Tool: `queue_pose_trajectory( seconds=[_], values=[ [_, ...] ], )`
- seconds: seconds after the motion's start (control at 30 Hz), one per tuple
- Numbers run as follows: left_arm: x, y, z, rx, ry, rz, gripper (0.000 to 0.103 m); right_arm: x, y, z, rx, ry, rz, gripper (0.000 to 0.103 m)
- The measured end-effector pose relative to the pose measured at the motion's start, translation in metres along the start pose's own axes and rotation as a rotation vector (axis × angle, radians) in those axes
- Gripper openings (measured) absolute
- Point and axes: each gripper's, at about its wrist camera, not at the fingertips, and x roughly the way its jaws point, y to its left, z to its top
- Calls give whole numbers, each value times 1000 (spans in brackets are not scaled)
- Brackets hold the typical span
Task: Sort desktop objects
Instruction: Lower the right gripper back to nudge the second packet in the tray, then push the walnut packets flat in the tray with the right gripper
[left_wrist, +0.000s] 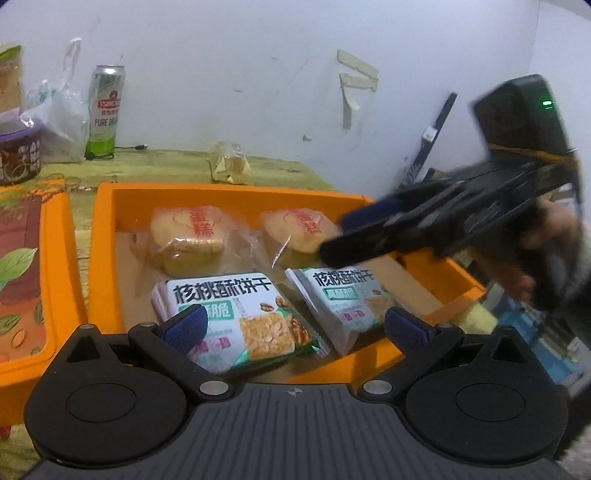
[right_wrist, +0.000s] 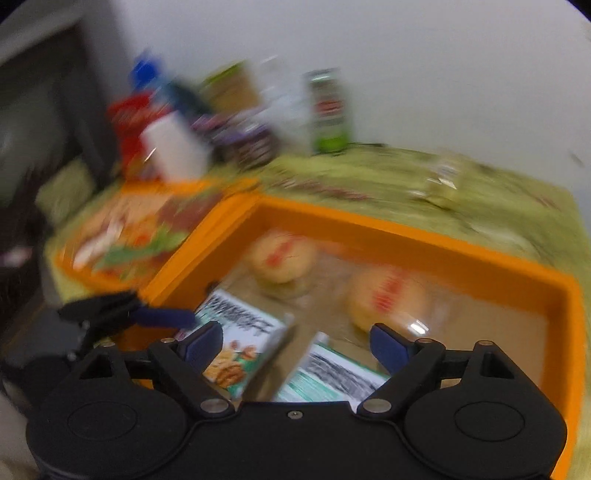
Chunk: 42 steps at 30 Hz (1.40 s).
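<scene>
The left gripper (left_wrist: 291, 328) is hovering with its fingers spread wide and empty over the near edge of the orange tray (left_wrist: 229, 194). Two walnut biscuit packs (left_wrist: 236, 317) are lying side by side in the tray's near half, two wrapped cakes (left_wrist: 188, 236) behind them. The right gripper (right_wrist: 295, 347), fingers likewise released and empty, is reaching over the tray from the right. Beyond, a green can (left_wrist: 105, 110) is standing on the surface (left_wrist: 280, 170) by the wall.

I am holding my left tool (left_wrist: 293, 328) and my right tool (right_wrist: 295, 345) side by side, both with fingers spread wide and gripping nothing.
</scene>
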Motion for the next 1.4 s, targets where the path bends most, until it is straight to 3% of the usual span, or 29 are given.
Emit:
queue_pose_trajectory(
  seconds=[0.2,0.37,0.5,0.8,1.1,1.3,1.4],
  values=[
    [-23,9,-2,-9,-24,38,103,44,35,27,-296,132,84,84],
    [-30,10,-4,15,-26,36,103,70,52,38,-450,224,206,84],
    [-30,10,-6,20,-31,29,103,89,66,40,-544,289,237,84],
    [-29,13,-8,5,-45,2,103,95,64,44,-541,322,308,76],
    [-30,11,-10,-1,-44,0,103,99,67,45,-585,340,381,76],
    [-30,9,-9,-6,-37,2,103,100,55,52,-500,348,391,77],
    [-28,7,-9,-8,-29,-2,103,77,40,61,-433,274,362,78]
  ],
)
